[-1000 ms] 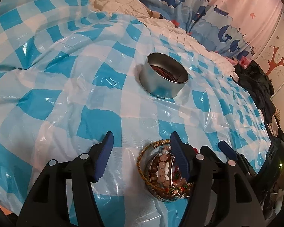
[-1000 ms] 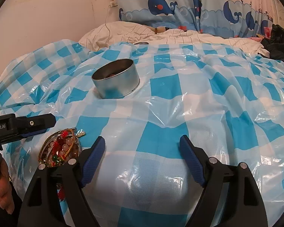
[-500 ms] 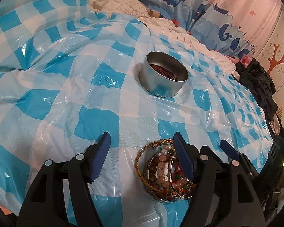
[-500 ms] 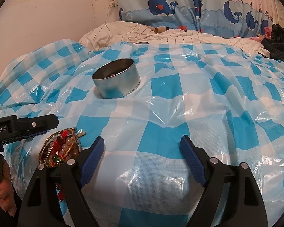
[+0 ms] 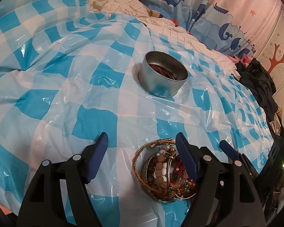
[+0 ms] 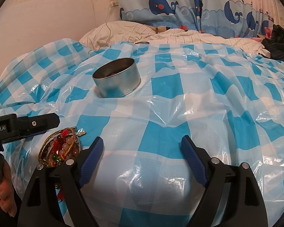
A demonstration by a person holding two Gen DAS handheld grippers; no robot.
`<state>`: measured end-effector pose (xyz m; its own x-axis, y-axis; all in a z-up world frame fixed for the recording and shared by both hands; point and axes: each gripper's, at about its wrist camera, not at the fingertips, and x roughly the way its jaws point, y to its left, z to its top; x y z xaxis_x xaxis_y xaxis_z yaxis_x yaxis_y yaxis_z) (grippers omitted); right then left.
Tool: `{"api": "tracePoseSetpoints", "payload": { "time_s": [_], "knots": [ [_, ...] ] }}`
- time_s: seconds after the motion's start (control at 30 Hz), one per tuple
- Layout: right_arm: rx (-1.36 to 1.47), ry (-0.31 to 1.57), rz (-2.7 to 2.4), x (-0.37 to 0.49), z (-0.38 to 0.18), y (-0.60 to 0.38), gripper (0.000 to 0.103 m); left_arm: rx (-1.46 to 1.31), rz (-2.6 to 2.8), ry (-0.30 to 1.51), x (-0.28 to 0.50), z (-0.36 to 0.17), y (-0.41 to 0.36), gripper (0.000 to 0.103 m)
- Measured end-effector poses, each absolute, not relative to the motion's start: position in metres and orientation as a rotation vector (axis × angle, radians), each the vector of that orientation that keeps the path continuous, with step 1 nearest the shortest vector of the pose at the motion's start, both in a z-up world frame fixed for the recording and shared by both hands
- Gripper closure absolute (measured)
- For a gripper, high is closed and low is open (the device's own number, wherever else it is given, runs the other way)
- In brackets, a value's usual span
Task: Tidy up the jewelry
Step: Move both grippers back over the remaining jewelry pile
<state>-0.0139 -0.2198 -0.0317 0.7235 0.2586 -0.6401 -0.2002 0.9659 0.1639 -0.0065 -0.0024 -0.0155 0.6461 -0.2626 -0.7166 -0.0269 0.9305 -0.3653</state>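
Note:
A pile of bracelets [image 5: 160,172], beaded, braided gold and red, lies on the blue-and-white checked plastic sheet [image 5: 56,87]. My left gripper [image 5: 142,157] is open over it, its right finger resting above the pile's right side. A round silver tin [image 5: 162,75] with red bands inside stands farther back. In the right wrist view the pile [image 6: 60,147] lies at lower left, the tin [image 6: 117,81] stands behind it, and my right gripper [image 6: 142,157] is open and empty over bare sheet. The left gripper's finger [image 6: 34,123] reaches in from the left.
The sheet covers a soft, rumpled bed. White striped bedding [image 6: 160,34] and a whale-print curtain [image 6: 179,3] lie behind. Dark clothes [image 5: 259,79] are heaped at the right edge. A small tin lid [image 6: 142,42] shows at the sheet's far edge.
My left gripper has shifted slightly left and forward, so more of the bracelet pile lies between its fingers. My right gripper has hardly moved.

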Motion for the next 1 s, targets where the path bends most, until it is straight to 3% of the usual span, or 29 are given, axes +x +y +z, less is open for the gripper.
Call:
{"api": "tracePoseSetpoints", "payload": {
  "time_s": [1.0],
  "knots": [
    [0.086, 0.719, 0.256, -0.0140, -0.0321, -0.2195, 0.021, -0.360, -0.124, 0.853, -0.0091, -0.0138, 0.0042, 0.032]
  ]
}}
